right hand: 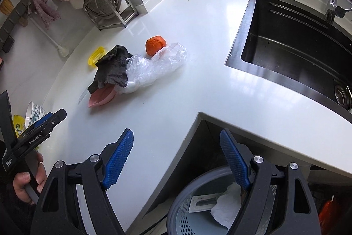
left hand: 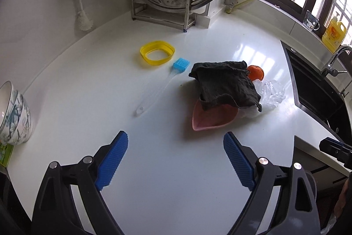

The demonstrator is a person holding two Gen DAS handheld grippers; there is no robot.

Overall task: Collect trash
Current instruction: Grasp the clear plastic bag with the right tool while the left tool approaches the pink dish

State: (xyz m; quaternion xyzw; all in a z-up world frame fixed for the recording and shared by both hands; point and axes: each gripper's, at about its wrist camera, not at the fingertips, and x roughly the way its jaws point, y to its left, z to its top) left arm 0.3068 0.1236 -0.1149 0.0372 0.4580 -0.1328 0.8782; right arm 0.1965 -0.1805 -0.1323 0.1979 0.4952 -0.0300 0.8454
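Trash sits mostly uncollected, by the look of it. White paper (right hand: 226, 206) already lies in the grey bin (right hand: 176, 208) below the counter (right hand: 198, 89) edge, but the crumpled plastic bag (right hand: 154, 65) and the orange peel (right hand: 155, 45) lie mid-counter, touching each other, beside a dark rag (left hand: 226, 85) draped over a pink dish (left hand: 211, 120). Left gripper (left hand: 176, 160) and right gripper (right hand: 176, 158) both hover with jaws wide and nothing between them, the right one over the bin.
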